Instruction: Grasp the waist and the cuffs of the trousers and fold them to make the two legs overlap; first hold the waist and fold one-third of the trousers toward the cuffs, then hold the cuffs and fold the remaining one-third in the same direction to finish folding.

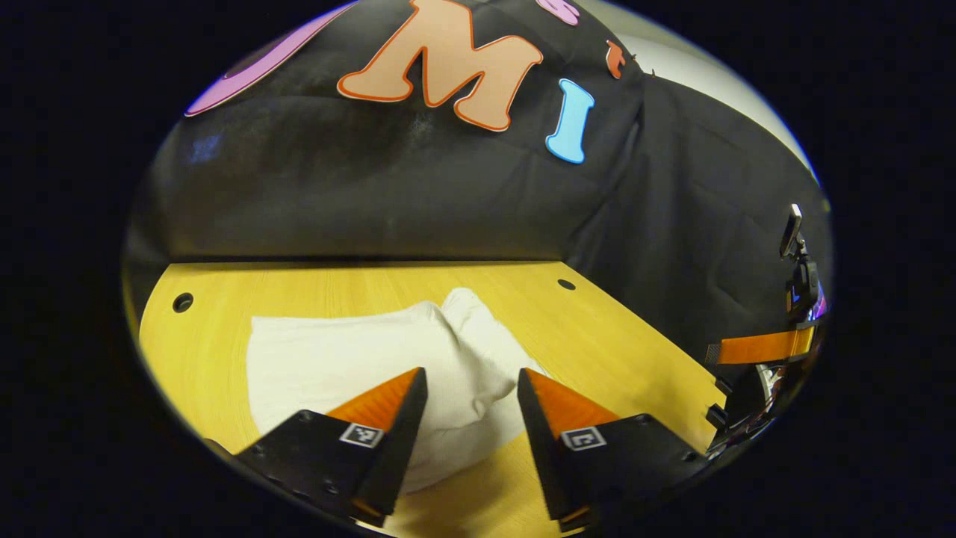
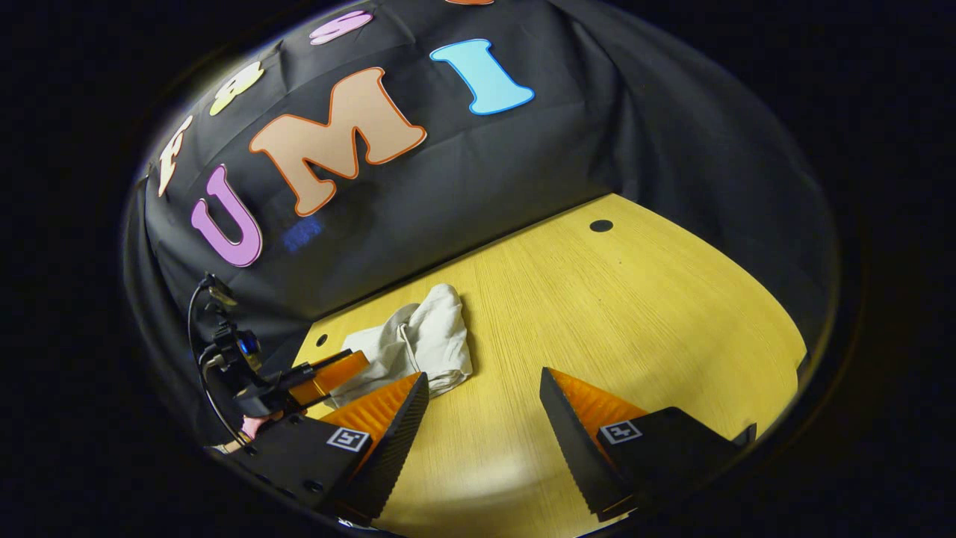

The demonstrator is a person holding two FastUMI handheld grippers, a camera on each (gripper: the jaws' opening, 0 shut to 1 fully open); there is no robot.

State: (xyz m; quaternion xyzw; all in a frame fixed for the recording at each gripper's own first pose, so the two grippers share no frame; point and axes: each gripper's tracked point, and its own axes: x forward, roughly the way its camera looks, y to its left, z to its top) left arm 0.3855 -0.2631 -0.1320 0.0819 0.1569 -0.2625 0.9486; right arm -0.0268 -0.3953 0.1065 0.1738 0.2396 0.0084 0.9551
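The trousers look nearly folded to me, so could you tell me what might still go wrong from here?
1. The trousers lie bunched, with a raised lump at one end; the fold could spring open.
2. Both the left gripper and the right gripper are open and hold nothing, so nothing pins the cloth on the table.

Left gripper view: low over table (image 1: 224, 351), facing booth's back wall, close above white trousers (image 1: 336, 359) lying just ahead of spread fingers. Right gripper view: tilted, set farther back, looking across bare table (image 2: 635, 314) toward same wall; trousers (image 2: 418, 344) ahead and left of fingers. Shared by the 2 views: trousers, table, wall, and each other's gripper at the edge.
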